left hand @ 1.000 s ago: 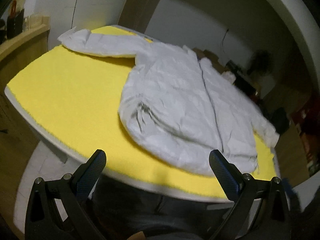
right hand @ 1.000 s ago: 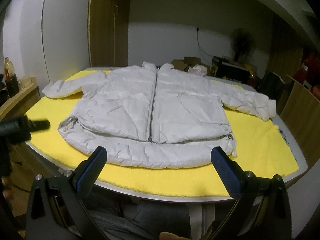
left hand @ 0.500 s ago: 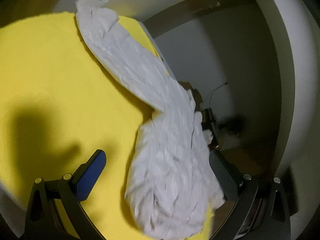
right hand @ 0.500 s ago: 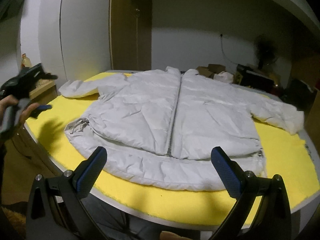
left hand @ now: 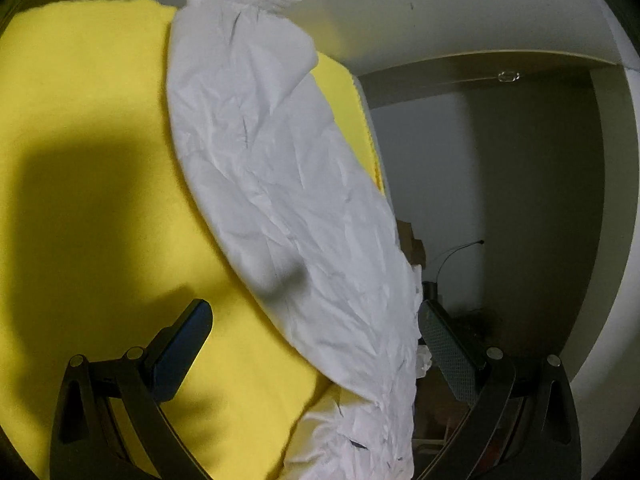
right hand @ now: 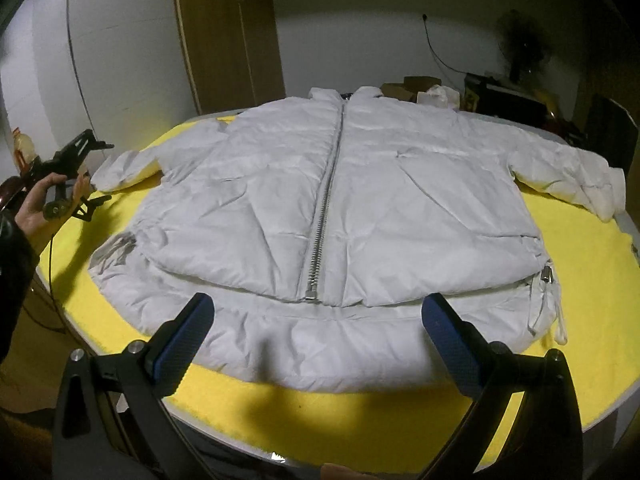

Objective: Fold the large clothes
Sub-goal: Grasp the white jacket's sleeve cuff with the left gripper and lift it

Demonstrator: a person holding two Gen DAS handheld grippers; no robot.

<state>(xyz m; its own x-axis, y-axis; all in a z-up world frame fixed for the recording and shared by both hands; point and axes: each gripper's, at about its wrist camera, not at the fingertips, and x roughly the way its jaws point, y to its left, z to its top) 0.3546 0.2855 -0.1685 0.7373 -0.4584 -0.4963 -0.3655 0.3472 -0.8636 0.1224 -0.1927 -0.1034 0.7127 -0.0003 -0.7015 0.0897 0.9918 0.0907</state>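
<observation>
A: Where does the jacket (right hand: pixel 332 216) lie, and how near the edges?

B: One white jacket lies flat, front up and zipped, on the yellow cloth (right hand: pixel 592 312) that covers the table. Its hem lies near the cloth's near edge, leaving only a strip of yellow bare. Its two sleeves stretch out sideways; the sleeve on the right of the jacket ends close to the table's right edge, and the other sleeve (left hand: pixel 280 168) runs toward the left edge.

A: Where is there open room?

B: A broad bare patch of yellow lies left of the jacket, beside that left sleeve. A smaller patch lies right of the jacket's hem.

A: And the tongs?

B: There are two. The left gripper (left hand: pixel 316 332) hovers over the jacket's left sleeve, fingers spread wide on either side of it, pinching nothing. In the right camera's view it (right hand: pixel 82 178) sits in a hand just beside the cuff. The right gripper (right hand: pixel 316 332) hangs just before the jacket's hem, fingers likewise spread, holding nothing.

A: Anything behind the jacket?

B: One fan (right hand: pixel 524 46) stands in the dim corner.
</observation>
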